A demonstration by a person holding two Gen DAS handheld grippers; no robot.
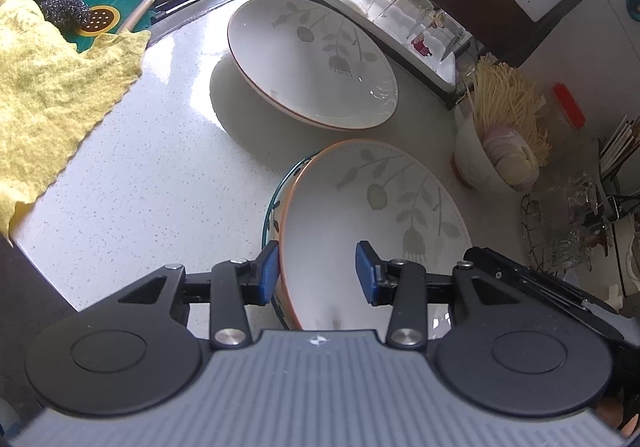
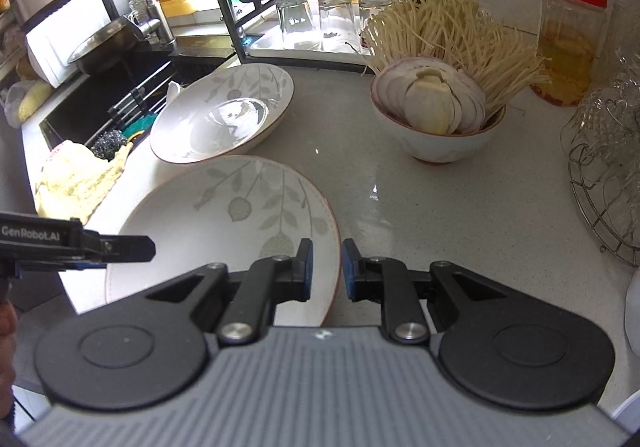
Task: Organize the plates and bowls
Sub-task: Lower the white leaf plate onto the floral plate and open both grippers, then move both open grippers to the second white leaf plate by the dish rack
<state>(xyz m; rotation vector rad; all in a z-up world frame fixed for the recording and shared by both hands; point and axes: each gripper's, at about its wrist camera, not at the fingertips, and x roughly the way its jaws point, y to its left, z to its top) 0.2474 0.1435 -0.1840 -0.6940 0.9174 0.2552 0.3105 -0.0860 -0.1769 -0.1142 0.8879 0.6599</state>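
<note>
My left gripper (image 1: 318, 273) straddles the near left rim of the near plate (image 1: 372, 215), one blue pad outside the rim and the other over the plate's inside, and the pads stand apart without pressing on it. That plate, white with a pale leaf pattern and an orange-brown edge, lies on top of a bowl with a teal rim (image 1: 274, 203), of which only a sliver shows along its left side, at the near edge of the countertop (image 1: 152, 167). My right gripper (image 2: 326, 265) is clamped on the same plate's right rim, which passes through the narrow gap between its pads. A second plate (image 1: 310, 59) of the same pattern sits farther back, just beside the sink's edge and apart from the near one. To the right, a small bowl of sliced onion and enoki mushrooms (image 2: 438, 115) stands clear of both plates. A yellow cloth (image 1: 52, 87) drapes over the countertop's left edge beside the sink.
</note>
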